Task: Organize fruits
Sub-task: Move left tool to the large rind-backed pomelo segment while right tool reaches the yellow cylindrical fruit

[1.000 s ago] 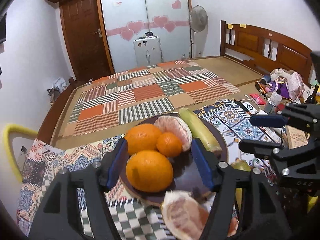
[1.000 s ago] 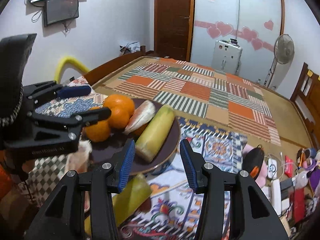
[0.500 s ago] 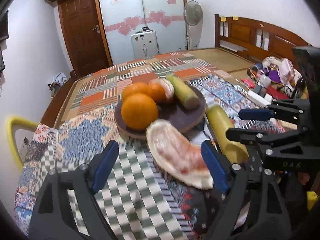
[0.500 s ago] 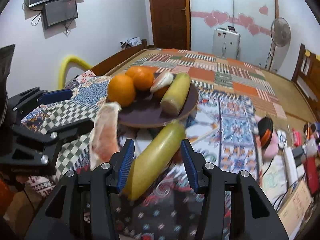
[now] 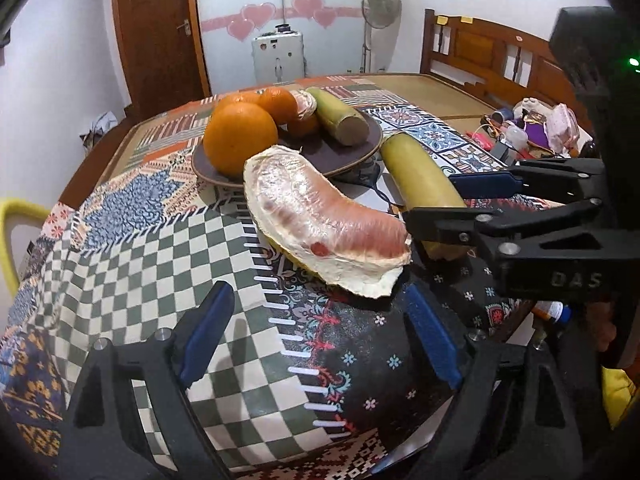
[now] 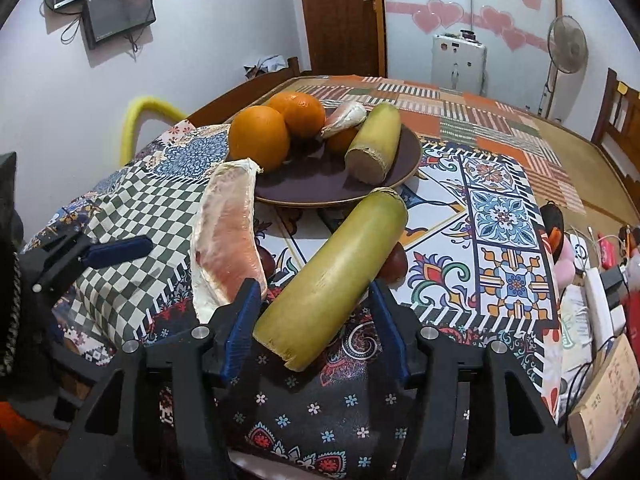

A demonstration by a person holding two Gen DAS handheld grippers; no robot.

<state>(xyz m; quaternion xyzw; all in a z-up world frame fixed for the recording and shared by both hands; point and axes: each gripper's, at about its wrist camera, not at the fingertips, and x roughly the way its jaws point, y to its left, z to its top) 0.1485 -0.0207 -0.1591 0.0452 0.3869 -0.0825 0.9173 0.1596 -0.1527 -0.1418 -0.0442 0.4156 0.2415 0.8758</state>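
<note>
The left gripper (image 5: pixel 318 344) hangs with its jaws wide apart over the patchwork cloth (image 5: pixel 160 248), the pomelo wedge (image 5: pixel 324 228) lying just beyond its tips – untouched. Beside the wedge, the right gripper (image 5: pixel 452 204) straddles a yellow-green cane piece (image 5: pixel 416 176); behind, oranges (image 5: pixel 240 140) sit on the brown plate (image 5: pixel 360 152)

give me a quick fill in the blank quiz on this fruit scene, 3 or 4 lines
1. The big orange sits on a dark ____.
2. The peeled pomelo segment lies on the ____, off the dish.
3. Between the right gripper fingers lies a yellow-green ____ piece.
4. The left gripper holds ____; its fingers stand wide apart short of the pomelo.

Missing words: plate; tablecloth; sugarcane; nothing
</note>
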